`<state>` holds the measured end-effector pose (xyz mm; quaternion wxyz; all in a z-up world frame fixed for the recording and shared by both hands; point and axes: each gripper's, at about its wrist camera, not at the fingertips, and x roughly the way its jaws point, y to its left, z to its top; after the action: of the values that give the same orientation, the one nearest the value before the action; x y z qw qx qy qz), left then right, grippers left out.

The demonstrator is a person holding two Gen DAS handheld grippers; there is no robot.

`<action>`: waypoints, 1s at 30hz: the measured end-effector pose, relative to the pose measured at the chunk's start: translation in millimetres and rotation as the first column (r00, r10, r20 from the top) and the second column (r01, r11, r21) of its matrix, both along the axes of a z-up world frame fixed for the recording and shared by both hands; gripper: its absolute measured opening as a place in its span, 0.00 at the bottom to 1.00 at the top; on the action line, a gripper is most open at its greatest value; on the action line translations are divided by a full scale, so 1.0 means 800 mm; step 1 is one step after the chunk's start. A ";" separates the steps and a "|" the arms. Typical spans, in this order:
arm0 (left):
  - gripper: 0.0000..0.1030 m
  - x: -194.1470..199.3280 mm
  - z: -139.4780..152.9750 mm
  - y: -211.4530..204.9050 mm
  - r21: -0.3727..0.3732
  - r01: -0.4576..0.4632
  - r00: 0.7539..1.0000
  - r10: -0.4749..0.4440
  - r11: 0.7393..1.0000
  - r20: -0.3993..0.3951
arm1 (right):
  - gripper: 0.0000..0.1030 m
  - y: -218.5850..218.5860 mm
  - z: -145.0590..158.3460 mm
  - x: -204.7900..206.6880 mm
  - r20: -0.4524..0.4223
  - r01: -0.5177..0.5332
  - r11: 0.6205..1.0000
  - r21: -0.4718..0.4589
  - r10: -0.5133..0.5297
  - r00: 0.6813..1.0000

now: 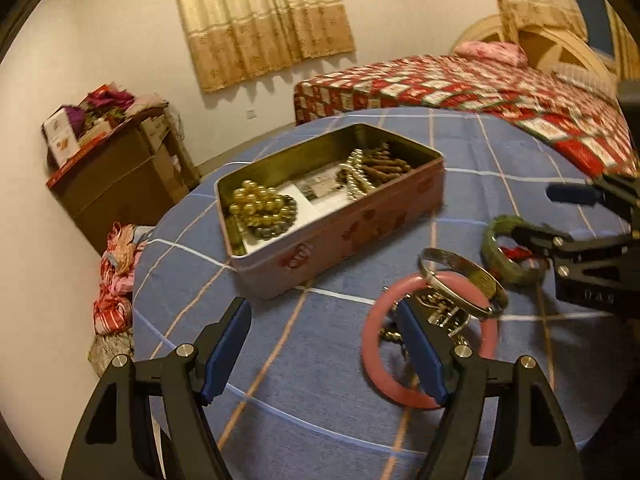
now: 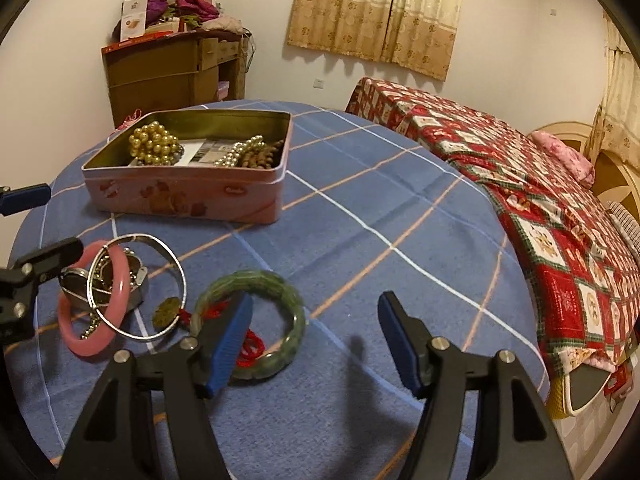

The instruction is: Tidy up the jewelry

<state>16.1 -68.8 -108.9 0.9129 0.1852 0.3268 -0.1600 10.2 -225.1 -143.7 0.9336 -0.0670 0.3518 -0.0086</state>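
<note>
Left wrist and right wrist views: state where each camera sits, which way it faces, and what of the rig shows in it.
Left wrist: rides the left gripper, looking forward over the blue checked tablecloth at the pink tin; its open fingers fill the foreground, the right gripper enters at the right edge.
Right wrist: rides the right gripper, facing the green bangle and the bed; its own open fingers show, the left gripper at the left edge.
Shared: tin, pink bangle, green bangle, silver bangle, bed, curtains.
</note>
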 end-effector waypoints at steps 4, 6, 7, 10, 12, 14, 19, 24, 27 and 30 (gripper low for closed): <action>0.73 0.002 -0.001 0.000 -0.018 0.005 1.000 -0.005 1.000 0.002 | 0.67 0.003 -0.001 0.000 0.001 -0.007 1.000 -0.005 0.007 1.000; 0.73 0.005 -0.001 0.002 -0.026 0.003 1.000 -0.003 1.000 0.003 | 0.67 0.003 -0.001 0.000 0.001 -0.008 1.000 -0.004 0.008 1.000; 0.72 0.006 -0.001 0.004 -0.033 0.004 1.000 -0.004 0.999 -0.002 | 0.67 0.001 -0.001 0.000 0.000 -0.006 1.000 0.000 0.006 1.000; 0.71 0.010 -0.002 0.009 -0.051 0.002 1.000 -0.003 0.999 -0.028 | 0.67 -0.004 -0.002 0.002 -0.004 0.006 1.000 0.010 -0.006 1.000; 0.70 0.011 -0.003 0.011 -0.051 0.002 0.999 -0.005 0.999 -0.044 | 0.67 -0.006 -0.003 0.003 -0.010 0.010 1.000 0.017 -0.009 1.000; 0.70 0.013 0.001 0.017 -0.066 -0.006 0.998 0.002 0.998 -0.055 | 0.67 -0.003 -0.003 0.002 -0.010 0.006 1.000 0.005 -0.006 1.000; 0.56 0.013 -0.004 0.010 -0.056 0.032 0.996 -0.036 0.998 -0.080 | 0.67 -0.003 -0.004 0.002 -0.011 -0.002 1.000 0.010 0.002 1.000; 0.40 0.017 -0.006 0.001 -0.039 0.047 0.995 -0.050 0.998 -0.081 | 0.67 -0.006 -0.004 0.004 -0.018 0.002 1.000 0.027 -0.001 1.000; 0.40 0.018 -0.007 0.001 -0.054 0.058 0.993 -0.063 0.997 -0.099 | 0.67 -0.003 -0.005 0.004 -0.018 -0.003 1.000 0.017 0.004 1.000; 0.40 0.021 -0.007 0.005 -0.096 0.064 0.986 -0.078 0.993 -0.146 | 0.67 -0.003 -0.005 0.004 -0.021 -0.003 1.000 0.019 0.003 1.000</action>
<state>33.1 -64.9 -114.6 0.8871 0.1425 0.3797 -0.2206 13.2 -227.3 -147.6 0.9304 -0.0589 0.3617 -0.0033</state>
